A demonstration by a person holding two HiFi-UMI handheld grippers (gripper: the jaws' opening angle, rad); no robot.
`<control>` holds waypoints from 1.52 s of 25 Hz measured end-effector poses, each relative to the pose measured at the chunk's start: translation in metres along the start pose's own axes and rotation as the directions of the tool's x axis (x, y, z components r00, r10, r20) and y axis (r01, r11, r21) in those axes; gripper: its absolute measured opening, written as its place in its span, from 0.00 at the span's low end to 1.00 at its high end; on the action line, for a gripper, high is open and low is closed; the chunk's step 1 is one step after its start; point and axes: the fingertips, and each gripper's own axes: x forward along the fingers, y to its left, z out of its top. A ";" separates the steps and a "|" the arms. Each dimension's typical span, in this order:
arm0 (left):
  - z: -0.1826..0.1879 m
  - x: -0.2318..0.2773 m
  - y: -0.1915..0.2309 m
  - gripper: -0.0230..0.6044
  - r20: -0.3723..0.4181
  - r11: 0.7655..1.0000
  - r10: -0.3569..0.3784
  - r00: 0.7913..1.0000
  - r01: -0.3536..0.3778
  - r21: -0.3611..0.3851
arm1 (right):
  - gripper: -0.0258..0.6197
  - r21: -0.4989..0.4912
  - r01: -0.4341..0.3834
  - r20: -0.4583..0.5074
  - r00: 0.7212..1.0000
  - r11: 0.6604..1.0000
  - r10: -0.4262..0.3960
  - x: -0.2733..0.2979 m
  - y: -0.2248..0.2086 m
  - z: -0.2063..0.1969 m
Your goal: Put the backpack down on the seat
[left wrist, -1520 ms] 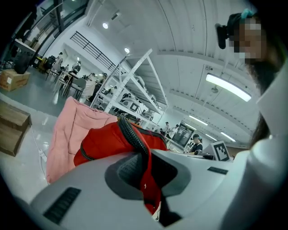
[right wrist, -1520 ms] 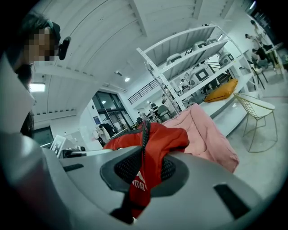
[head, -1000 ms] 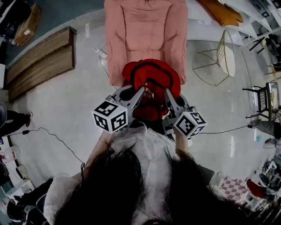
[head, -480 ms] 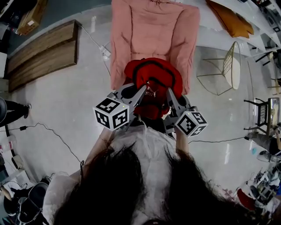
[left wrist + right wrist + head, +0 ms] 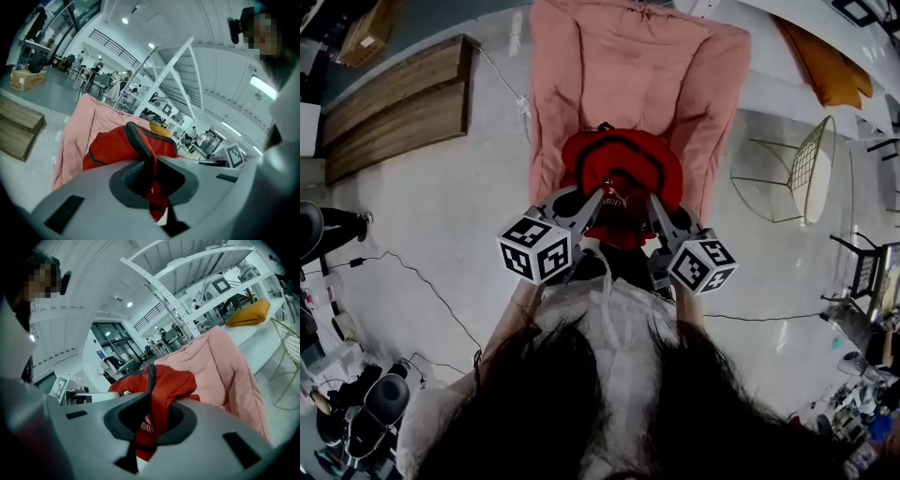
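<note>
A pale, glossy floor (image 5: 441, 206) spreads out, with a stepped wooden platform (image 5: 394, 112) toward its upper left corner and a cardboard box (image 5: 364, 36) beyond it. A gold wire chair (image 5: 802, 169) stands at the right, near an orange cushion (image 5: 830, 66) on a white ledge. A black cable (image 5: 422, 281) trails across the floor. Overhead run white trusses (image 5: 173, 65) and ceiling lights (image 5: 124, 20)

Clearance around the pink seat (image 5: 628, 75), head view. The upper cushion at 12 o'clock is open; the red backpack (image 5: 622, 169) covers the near end. Open floor (image 5: 459, 216) at 9; wooden platform (image 5: 394, 112) at 10; wire chair (image 5: 802, 169) at 2; cable (image 5: 417, 277) at 8.
</note>
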 end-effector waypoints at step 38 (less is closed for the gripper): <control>-0.093 0.234 0.286 0.10 -0.391 0.891 0.350 0.851 -0.431 -0.140 | 0.13 -0.057 0.077 -0.418 0.904 0.995 -0.093 0.245 -0.292 -0.087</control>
